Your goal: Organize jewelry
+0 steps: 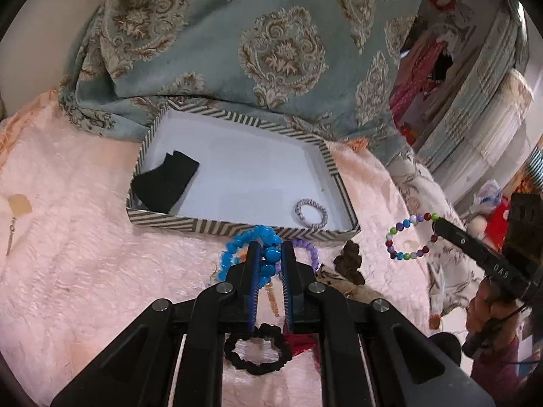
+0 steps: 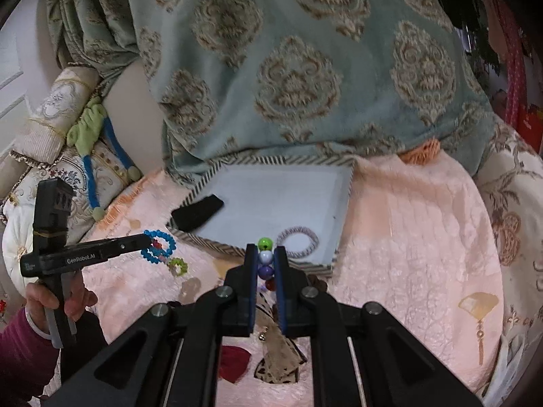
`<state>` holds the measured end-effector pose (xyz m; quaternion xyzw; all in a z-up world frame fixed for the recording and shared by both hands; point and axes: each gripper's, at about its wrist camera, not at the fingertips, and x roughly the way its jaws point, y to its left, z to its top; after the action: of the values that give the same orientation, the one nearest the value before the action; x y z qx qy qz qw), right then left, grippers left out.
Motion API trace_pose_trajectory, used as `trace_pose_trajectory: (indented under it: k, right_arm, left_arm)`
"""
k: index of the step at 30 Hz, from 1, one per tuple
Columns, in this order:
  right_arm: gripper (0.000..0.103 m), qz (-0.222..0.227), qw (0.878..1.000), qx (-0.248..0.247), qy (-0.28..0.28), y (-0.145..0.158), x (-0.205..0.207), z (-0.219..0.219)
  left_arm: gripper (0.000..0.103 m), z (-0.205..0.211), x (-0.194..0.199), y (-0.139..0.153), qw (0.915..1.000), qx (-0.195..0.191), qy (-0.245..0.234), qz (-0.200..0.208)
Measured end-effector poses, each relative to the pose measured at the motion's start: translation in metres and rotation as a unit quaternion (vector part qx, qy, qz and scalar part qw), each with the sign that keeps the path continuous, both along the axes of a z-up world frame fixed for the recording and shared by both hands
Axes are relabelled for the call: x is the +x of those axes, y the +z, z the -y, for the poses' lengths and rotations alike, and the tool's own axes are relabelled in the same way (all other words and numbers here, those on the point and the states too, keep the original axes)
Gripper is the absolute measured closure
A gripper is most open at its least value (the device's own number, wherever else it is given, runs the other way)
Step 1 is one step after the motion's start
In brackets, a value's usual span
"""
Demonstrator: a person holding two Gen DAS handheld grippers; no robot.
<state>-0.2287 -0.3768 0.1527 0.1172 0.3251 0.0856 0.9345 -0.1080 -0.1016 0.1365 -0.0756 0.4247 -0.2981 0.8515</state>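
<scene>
My left gripper [image 1: 270, 252] is shut on a blue bead bracelet [image 1: 242, 249], held just in front of the striped tray [image 1: 237, 228]. A purple bead bracelet [image 1: 310, 254] lies behind its right finger. My right gripper [image 2: 265, 257] is shut on a multicoloured bead bracelet [image 2: 265, 264], which also shows in the left wrist view [image 1: 407, 237], hanging in the air right of the tray [image 2: 224, 247]. Inside the tray lie a silver-grey scrunchie [image 1: 310, 212] and a black cloth piece [image 1: 163, 183]. A black scrunchie [image 1: 258, 349] lies on the pink blanket under my left gripper.
A teal patterned cushion [image 1: 271, 51] rises behind the tray. A small earring [image 1: 12, 234] lies on the blanket at far left. A brown hair piece [image 1: 349, 261] and a red item [image 2: 234, 361] lie near the grippers. A small green bead ring [image 2: 178, 266] lies on the blanket.
</scene>
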Motion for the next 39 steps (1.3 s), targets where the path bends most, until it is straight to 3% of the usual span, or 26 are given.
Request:
trace_pose_trajectory:
  k: [6,9,11,12,13,14,15,18,27,28,30,31,33,35,36,39]
  right_arm:
    - [0.094,0.007,1.000,-0.005,0.002,0.008,-0.006,-0.007]
    - [0.094,0.002,1.000,-0.004,0.000,0.005,-0.006,-0.009]
    - [0.094,0.001,1.000,-0.005,0.000,0.004,-0.008,-0.010]
    - [0.094,0.001,1.000,-0.006,0.001,0.004,-0.009,-0.012]
    - [0.094,0.000,1.000,-0.006,0.002,0.002,-0.009,-0.013]
    - [0.094,-0.002,1.000,-0.006,0.002,0.001,-0.009,-0.013]
    - [0.094,-0.004,1.000,-0.006,0.003,0.000,-0.008,-0.014]
    - [0.094,-0.002,1.000,-0.011,0.003,-0.001,-0.011,-0.016]
    - [0.094,-0.011,1.000,-0.009,0.005,-0.006,-0.006,-0.017]
    - [0.094,-0.012,1.000,-0.008,0.005,-0.007,-0.006,-0.017]
    - [0.094,-0.016,1.000,-0.007,0.006,-0.010,-0.005,-0.019]
    - [0.094,-0.018,1.000,-0.007,0.007,-0.012,-0.005,-0.020]
    - [0.094,-0.020,1.000,-0.011,0.010,-0.013,-0.005,-0.022]
    - [0.094,-0.023,1.000,-0.016,0.013,-0.015,-0.005,-0.023]
    - [0.094,-0.026,0.999,-0.016,0.014,-0.017,-0.004,-0.024]
    - [0.094,-0.033,0.999,-0.017,0.016,-0.020,0.001,-0.025]
  left_arm:
    - [0.103,-0.010,-0.009,0.015,0.9998,-0.008,0.003,0.016]
    - [0.103,-0.003,-0.014,0.009,0.9993,0.037,-0.003,0.009]
    - [0.103,-0.010,-0.020,0.011,0.9981,-0.039,-0.043,-0.022]
    - [0.103,-0.013,-0.025,0.014,0.9973,-0.052,-0.051,-0.003]
    - [0.103,-0.006,-0.028,0.009,0.9989,0.019,-0.026,0.034]
    - [0.103,0.000,-0.027,0.000,0.9966,0.069,-0.019,0.041]
    - [0.103,0.003,-0.022,-0.016,0.9949,0.096,-0.021,0.021]
    - [0.103,-0.009,-0.017,-0.039,0.9977,0.059,-0.013,-0.030]
    - [0.103,-0.032,-0.015,-0.030,0.9989,-0.020,-0.005,-0.041]
    - [0.103,-0.035,-0.013,-0.032,0.9992,-0.011,0.003,-0.038]
    - [0.103,-0.042,-0.003,-0.050,0.9954,0.068,0.053,-0.043]
    - [0.103,-0.050,0.004,-0.064,0.9909,0.091,0.076,-0.065]
    - [0.103,-0.075,0.012,-0.087,0.9849,0.056,0.105,-0.126]
    - [0.103,-0.095,0.010,-0.095,0.9820,0.009,0.114,-0.151]
    - [0.103,-0.100,0.009,-0.096,0.9806,0.007,0.120,-0.154]
    - [0.086,-0.113,0.011,-0.095,0.9761,0.003,0.148,-0.159]
